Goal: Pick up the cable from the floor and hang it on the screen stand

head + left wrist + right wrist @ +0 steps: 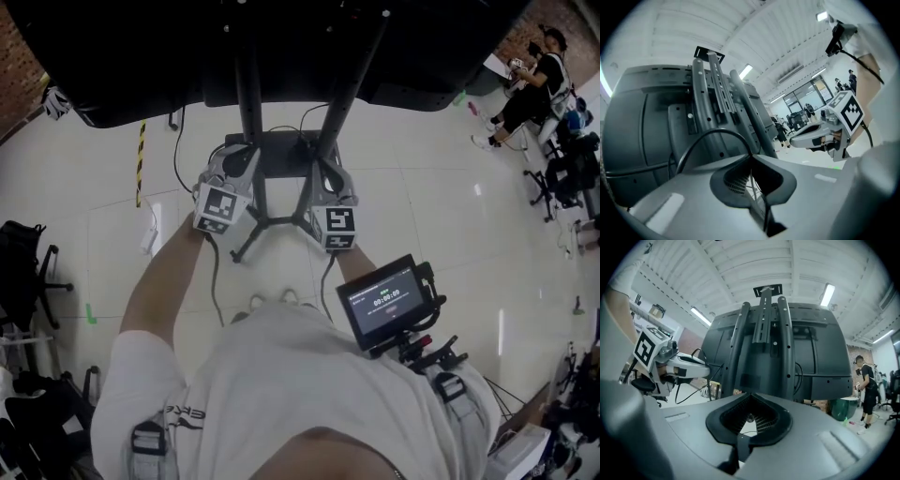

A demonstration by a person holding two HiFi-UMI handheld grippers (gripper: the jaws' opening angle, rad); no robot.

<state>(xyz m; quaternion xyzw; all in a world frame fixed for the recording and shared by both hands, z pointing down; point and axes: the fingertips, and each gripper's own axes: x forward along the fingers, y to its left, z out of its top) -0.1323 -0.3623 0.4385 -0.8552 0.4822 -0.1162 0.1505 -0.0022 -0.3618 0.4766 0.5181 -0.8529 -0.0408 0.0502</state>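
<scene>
The screen stand [281, 155] rises right in front of me, its two black poles [248, 84] carrying the big dark screen [141, 56]. Both grippers are held level at the poles. My left gripper [236, 157] is shut on a thin black cable [712, 132], which arcs up and leftward out of the closed jaw tips [752, 157] against the stand's rails [710, 93]. My right gripper [330, 173] is shut too [750, 394]. A short black piece of cable [743, 445] sits in its jaw seam, facing the back of the screen [764, 343].
The stand's star-shaped foot [267, 225] spreads on the pale floor below my hands. A white power strip [150, 234] and a yellow-black strip [141, 155] lie to the left. Office chairs [28, 262] stand left, and a person [534, 75] sits far right.
</scene>
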